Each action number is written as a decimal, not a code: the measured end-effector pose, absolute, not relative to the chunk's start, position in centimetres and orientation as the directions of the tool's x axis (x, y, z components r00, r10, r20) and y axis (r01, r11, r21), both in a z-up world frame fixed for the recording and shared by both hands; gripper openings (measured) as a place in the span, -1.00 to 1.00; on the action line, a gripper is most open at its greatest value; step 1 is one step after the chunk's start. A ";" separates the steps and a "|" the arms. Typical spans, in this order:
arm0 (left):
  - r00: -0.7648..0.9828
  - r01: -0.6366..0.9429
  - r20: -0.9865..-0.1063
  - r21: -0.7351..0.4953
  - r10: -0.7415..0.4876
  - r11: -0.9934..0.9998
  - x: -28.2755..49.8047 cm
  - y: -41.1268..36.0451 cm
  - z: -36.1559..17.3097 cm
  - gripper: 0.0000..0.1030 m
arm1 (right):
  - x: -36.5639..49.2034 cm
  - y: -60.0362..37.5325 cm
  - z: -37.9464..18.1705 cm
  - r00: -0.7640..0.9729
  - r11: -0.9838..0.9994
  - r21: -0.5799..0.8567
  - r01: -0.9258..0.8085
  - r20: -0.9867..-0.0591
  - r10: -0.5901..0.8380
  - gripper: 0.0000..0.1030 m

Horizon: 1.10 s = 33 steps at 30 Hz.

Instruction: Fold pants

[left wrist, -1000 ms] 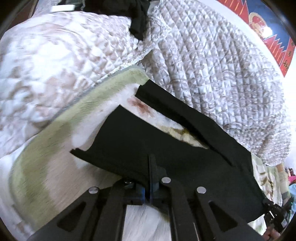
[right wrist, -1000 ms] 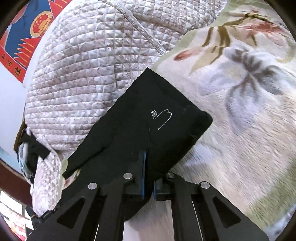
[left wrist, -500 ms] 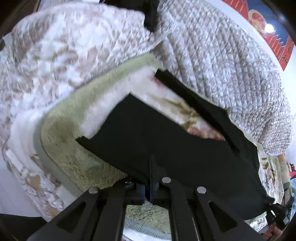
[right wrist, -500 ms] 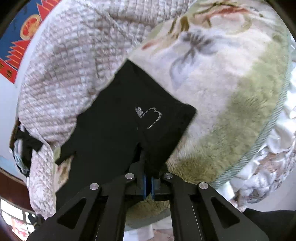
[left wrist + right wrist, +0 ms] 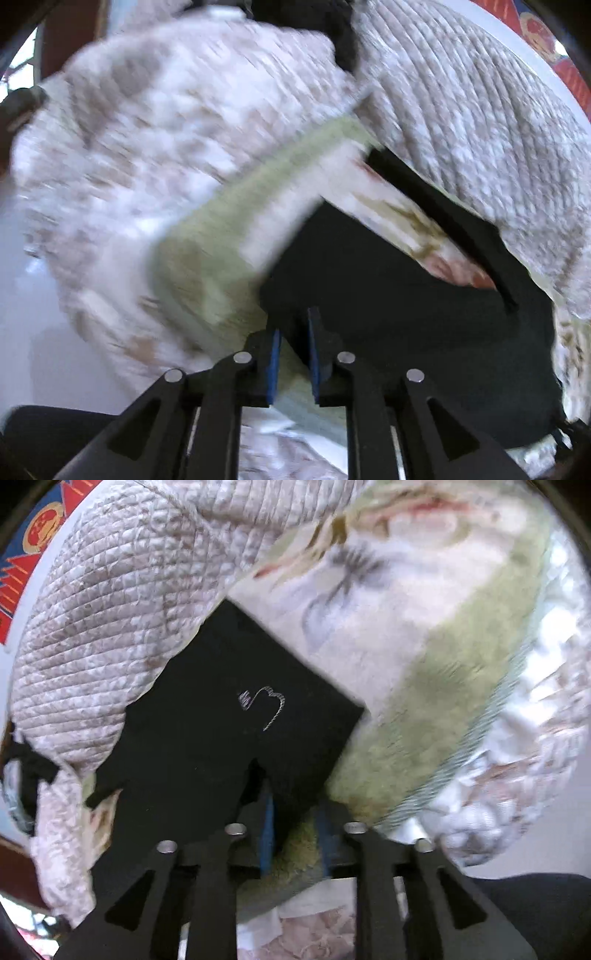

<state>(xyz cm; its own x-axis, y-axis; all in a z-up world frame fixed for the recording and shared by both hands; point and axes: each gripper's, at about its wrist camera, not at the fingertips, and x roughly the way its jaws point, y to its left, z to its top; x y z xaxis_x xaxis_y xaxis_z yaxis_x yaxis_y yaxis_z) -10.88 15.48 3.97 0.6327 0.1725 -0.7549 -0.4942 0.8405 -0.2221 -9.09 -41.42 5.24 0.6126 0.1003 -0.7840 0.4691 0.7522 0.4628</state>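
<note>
Presently, item one: black pants [image 5: 406, 295], lying spread on a floral fleece blanket [image 5: 207, 236] near the edge of a bed, with a quilted bedspread [image 5: 480, 122] bunched up behind. One leg runs as a narrow strip along the quilt; the other, broader part lies nearer the camera, and blanket shows in the wedge between them. Right wrist view shows a squared end of the garment bearing a small stitched white mark [image 5: 264, 707].

Item two: left gripper [image 5: 293, 354]. Jaws opening, blue pads parted; a black fabric edge sits between them, no longer pinched, so far as the blur allows.

Item three: right gripper [image 5: 293, 834]. Jaws opening likewise; a point of black cloth hangs in the gap against one pad, the other pad clear of it.

Item four: dark garment [image 5: 340, 40] at the top of the bedding, unidentified. Red and blue poster [image 5: 40, 535] on the wall.

Progress, as judged: the pants appear laid out flat and just being let go at the near edge. No lengthwise or crosswise fold is evident. Bringing the legs together and folding them over remain to be done.
</note>
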 end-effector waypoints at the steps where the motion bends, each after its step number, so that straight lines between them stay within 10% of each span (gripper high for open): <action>1: 0.639 -0.503 -0.746 -0.220 0.188 0.836 -11.0 15.7 4.5 -0.66 | -9.4 -41.2 6.0 0.616 0.764 0.427 0.484 -0.786 0.049 -0.46; 10: 0.676 -0.331 -0.727 -0.155 0.119 0.931 -4.1 14.1 5.1 -0.07 | -9.6 -39.5 10.1 0.667 0.835 0.205 0.511 -0.707 -0.235 -0.45; 18: 0.530 -0.332 -0.824 0.017 0.202 0.943 1.7 15.1 2.1 0.15 | -6.6 -37.4 10.5 0.720 0.919 0.192 0.343 -0.682 -0.126 -0.43; 21: 0.539 -0.287 -0.815 0.057 0.211 0.956 2.1 14.1 2.3 -0.93 | -3.9 -34.9 9.1 0.706 0.958 0.187 0.218 -0.708 -0.022 -0.43; 33: 0.579 -0.369 -0.774 0.032 0.256 0.929 1.5 15.7 2.2 -0.80 | -2.1 -32.9 5.5 0.660 0.975 0.148 0.167 -0.751 0.001 -0.43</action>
<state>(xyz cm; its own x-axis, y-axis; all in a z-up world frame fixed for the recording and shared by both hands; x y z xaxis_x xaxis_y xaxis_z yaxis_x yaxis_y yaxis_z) 1.47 15.70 2.19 0.5787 0.2565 -0.7742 -0.3692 0.9288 0.0317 -2.13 -32.91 5.48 0.6598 0.0013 -0.7515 0.1671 0.9747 0.1484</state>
